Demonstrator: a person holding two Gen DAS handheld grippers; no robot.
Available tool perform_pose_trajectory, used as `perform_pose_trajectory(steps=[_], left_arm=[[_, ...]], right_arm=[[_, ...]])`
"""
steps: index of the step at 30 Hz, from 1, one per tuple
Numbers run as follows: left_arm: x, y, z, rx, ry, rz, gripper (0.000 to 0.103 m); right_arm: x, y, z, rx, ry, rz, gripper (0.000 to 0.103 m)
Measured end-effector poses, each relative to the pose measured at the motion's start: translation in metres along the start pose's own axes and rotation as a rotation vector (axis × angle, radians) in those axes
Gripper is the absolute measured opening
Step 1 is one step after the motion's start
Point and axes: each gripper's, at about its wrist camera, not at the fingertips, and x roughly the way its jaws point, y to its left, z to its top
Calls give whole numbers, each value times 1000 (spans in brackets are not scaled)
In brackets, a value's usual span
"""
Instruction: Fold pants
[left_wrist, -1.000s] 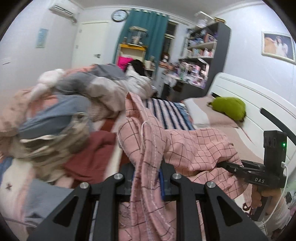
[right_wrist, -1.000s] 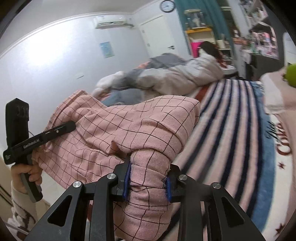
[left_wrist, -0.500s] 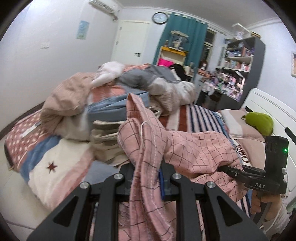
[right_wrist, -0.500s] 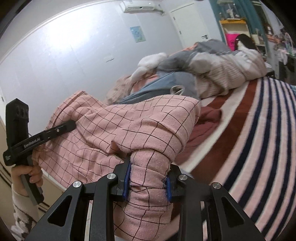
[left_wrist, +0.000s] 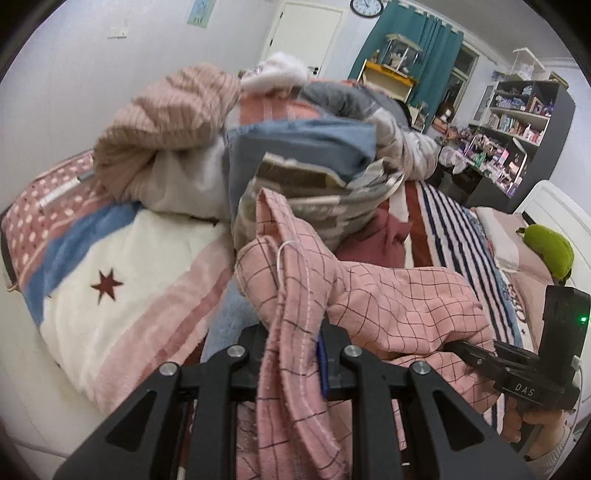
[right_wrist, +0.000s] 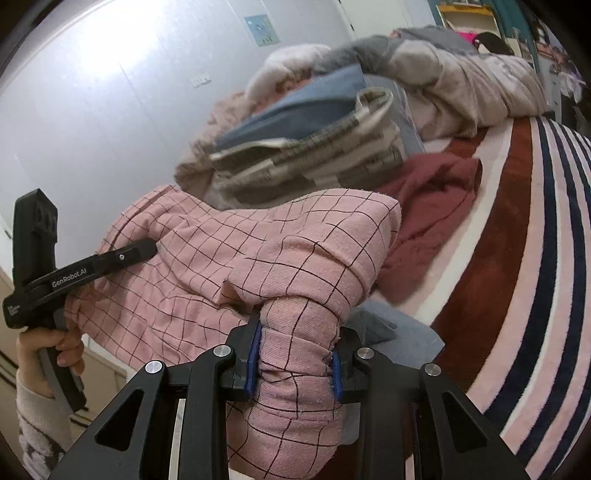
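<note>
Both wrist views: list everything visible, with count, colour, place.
pants: 1, pink check, held between both grippers above bed
bedding: 1, white with red star and stripes, on bed
clothes pile: 1 heap, beige, blue, grey, behind pants
maroon garment: 1, beside pile
plush: 1, green, at headboard
curtain: 1, teal, far wall
clock: 1, above door
shelf unit: 1, dark, right
left gripper: jaws shut on pants
right gripper: jaws shut on bunched pants
</note>
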Motion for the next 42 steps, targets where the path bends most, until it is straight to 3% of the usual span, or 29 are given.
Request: perform_pose_trajectory(steps=[7, 14, 17, 24, 27, 32, 42], left_arm=[[29, 1, 1, 2, 40, 18, 16], [33, -1, 3, 11, 53, 44, 20], [29, -4, 4, 14, 52, 71, 24], [4, -20, 11, 48, -20, 152, 41], [-12, -40, 15, 92, -64, 165, 48], [-44, -90, 19, 155, -161, 145, 54], [-91, -235, -4, 310, -334, -9, 69]], right_arm=[[21, -15, -4, 18, 36, -22, 24], [22, -14, -6, 12, 44, -26, 25], [20, -13, -7, 7, 51, -25, 27], [4, -15, -7, -4, 20, -54, 43], [-14, -17, -6, -17, -30, -78, 52], [-54, -23, -7, -37, -109, -112, 55], [-183, -60, -37, -83, -333, -279, 72]])
